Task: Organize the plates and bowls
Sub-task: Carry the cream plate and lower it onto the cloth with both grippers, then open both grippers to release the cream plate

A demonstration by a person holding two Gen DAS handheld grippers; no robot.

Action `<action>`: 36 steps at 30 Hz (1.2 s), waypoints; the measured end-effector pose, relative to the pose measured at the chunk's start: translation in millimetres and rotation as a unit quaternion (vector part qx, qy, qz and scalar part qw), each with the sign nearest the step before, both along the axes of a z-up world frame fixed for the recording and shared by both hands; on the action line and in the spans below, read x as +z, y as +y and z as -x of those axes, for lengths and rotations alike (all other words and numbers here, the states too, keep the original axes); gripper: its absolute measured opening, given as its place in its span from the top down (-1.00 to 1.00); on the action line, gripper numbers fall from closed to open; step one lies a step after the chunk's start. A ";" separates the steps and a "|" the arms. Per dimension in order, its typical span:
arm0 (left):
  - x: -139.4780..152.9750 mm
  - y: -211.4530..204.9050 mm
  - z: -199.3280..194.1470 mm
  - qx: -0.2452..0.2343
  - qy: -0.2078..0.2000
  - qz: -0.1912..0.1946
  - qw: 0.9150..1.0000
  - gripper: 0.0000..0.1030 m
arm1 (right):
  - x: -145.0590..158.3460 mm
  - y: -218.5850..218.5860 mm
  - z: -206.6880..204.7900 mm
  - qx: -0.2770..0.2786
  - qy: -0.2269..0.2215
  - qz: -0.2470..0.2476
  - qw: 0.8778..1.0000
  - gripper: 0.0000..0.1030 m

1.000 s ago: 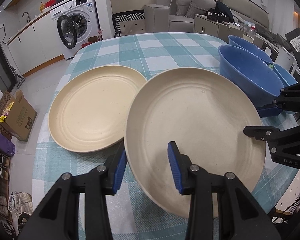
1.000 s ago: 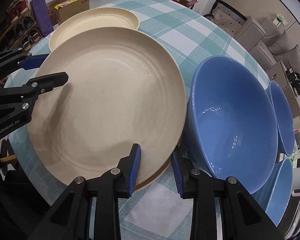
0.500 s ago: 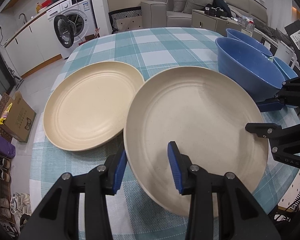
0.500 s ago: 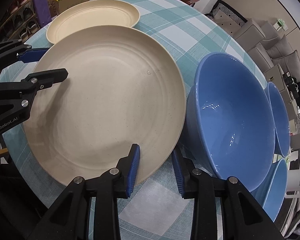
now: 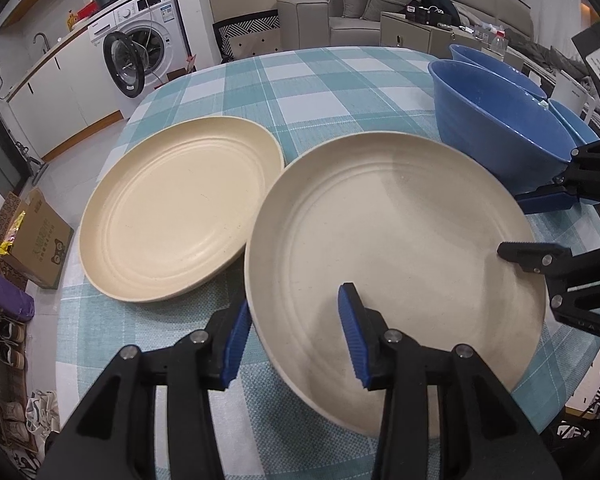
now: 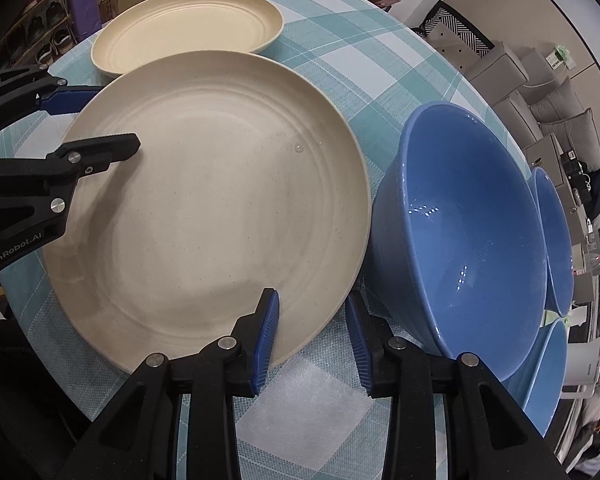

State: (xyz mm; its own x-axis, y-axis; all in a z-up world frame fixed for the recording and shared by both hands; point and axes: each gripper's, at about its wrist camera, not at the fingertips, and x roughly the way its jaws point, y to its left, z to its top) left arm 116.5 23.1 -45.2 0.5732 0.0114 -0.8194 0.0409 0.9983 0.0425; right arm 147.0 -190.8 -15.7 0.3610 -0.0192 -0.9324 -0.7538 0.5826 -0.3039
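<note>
A: Going left to right, left wrist view first. What's on the far left?

B: Cardboard box [image 5: 32, 240] on the floor, washing machine [image 5: 140, 60] behind it with its door open. Then the tabletop [image 5: 320, 88] with a teal-and-white check cloth.

A: Plates?

B: Two cream ones. Far plate [image 5: 176, 208] lies flat on the cloth at left. Near plate [image 5: 396, 256] sits just to its right, rims close together; can't tell if they touch.

A: Left gripper?

B: Left gripper [image 5: 296, 336] straddles the near plate's near-left rim, one blue pad outside, one over the inside. Jaws have just been opening, and there's a gap on both sides of the rim, so no grip.

A: Further right?

B: Big blue bowl [image 5: 496, 120] right of the near plate, two more blue bowls [image 5: 496, 64] behind it.

A: Right wrist view?

B: Same layout. Far plate [image 6: 188, 28] top left, near plate [image 6: 212, 208] in the middle, big blue bowl [image 6: 464, 236] just beside it on the right, the other bowls [image 6: 556, 240] at the right edge. Right gripper [image 6: 312, 336] sits at the plate's edge nearest the bowl, left pad over the plate's inside, right pad outside between plate and bowl. Its jaws have just been opening too and they're loose around the rim, not pinching.

A: Is the near plate down?

B: Looks resting on the cloth, roughly level.
</note>
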 end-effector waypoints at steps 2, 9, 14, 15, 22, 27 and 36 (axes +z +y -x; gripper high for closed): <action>0.1 0.6 -0.4 -0.001 0.001 0.004 1.000 0.11 | -1.8 1.0 1.9 0.005 0.005 -0.001 1.000 0.21; 2.1 2.8 2.2 -0.007 -0.002 0.020 1.000 -0.02 | 0.8 -0.1 1.8 0.007 0.009 -0.010 1.000 0.15; 10.5 0.7 8.5 -0.017 -0.018 0.024 0.999 -0.22 | 8.3 -0.8 5.9 0.015 0.012 -0.027 0.999 0.05; 13.0 0.6 10.0 -0.019 -0.021 0.024 0.999 -0.22 | 9.0 -0.7 6.7 0.017 0.013 -0.029 0.999 0.04; 32.0 9.4 21.4 -0.010 -0.048 0.027 0.998 -0.55 | 17.1 -2.7 6.9 0.017 0.030 -0.070 0.997 -0.10; 47.3 20.7 26.4 0.004 -0.073 0.026 0.997 -0.82 | 28.5 -1.2 8.1 0.021 0.040 -0.110 0.993 -0.36; 65.8 49.7 31.6 0.038 -0.102 0.039 0.993 -1.00 | 50.0 2.4 2.9 0.006 0.037 -0.182 0.983 -0.64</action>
